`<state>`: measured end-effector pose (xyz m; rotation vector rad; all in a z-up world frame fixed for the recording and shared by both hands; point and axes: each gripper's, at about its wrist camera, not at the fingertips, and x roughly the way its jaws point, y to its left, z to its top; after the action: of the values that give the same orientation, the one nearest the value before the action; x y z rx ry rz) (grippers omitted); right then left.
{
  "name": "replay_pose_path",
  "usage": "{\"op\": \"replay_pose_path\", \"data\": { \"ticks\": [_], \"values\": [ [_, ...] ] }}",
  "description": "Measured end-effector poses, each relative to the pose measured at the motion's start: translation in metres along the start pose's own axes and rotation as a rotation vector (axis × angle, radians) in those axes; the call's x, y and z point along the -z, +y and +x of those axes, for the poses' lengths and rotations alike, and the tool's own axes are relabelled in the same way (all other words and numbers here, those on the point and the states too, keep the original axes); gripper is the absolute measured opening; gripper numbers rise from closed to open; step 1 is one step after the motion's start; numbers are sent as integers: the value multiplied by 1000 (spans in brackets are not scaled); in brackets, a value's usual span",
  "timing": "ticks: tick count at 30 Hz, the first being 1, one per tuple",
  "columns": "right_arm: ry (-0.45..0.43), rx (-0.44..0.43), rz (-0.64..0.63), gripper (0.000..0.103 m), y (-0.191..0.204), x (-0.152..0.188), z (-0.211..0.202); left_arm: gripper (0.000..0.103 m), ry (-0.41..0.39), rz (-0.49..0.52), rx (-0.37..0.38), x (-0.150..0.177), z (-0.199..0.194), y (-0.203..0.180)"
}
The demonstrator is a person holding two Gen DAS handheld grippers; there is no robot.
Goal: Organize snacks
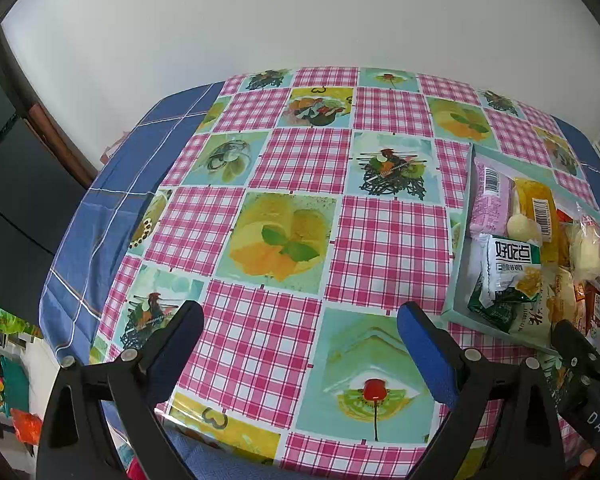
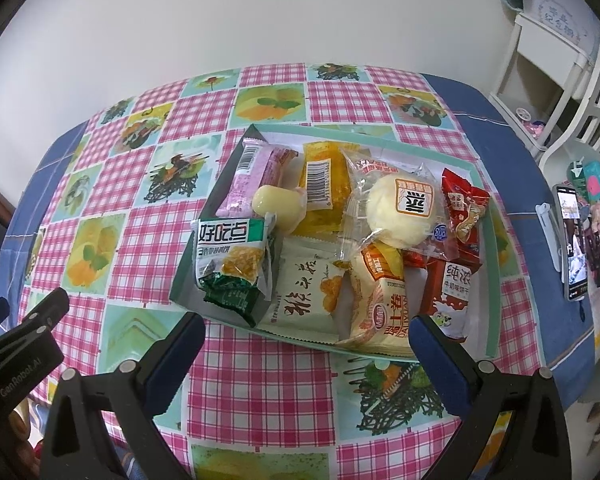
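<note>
A shallow teal tray (image 2: 494,280) on the checked tablecloth holds several wrapped snacks: a pink bar (image 2: 252,176), a yellow packet (image 2: 324,184), a round bun in clear wrap (image 2: 400,208), a green-and-white packet (image 2: 232,264), a pale green packet (image 2: 304,296), a cream packet (image 2: 380,312) and red packets (image 2: 460,204). My right gripper (image 2: 308,332) is open and empty, just in front of the tray's near edge. My left gripper (image 1: 300,320) is open and empty over bare cloth, left of the tray (image 1: 458,280).
The round table (image 1: 380,240) ends in a blue cloth border (image 1: 112,208) at the left and back. A phone (image 2: 572,240) and small items lie at the table's right edge. A white shelf unit (image 2: 548,80) stands at the right.
</note>
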<state>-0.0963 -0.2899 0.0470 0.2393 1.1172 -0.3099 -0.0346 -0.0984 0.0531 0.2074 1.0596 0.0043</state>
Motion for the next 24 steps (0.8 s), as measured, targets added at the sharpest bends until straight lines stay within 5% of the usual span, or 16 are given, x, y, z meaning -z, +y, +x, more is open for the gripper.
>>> {"op": "replay_pose_path", "data": {
  "ticks": [24],
  "values": [
    [8,-1,-21,103,3,0,2,97,7,-5,3,-1,1,4]
  ]
}}
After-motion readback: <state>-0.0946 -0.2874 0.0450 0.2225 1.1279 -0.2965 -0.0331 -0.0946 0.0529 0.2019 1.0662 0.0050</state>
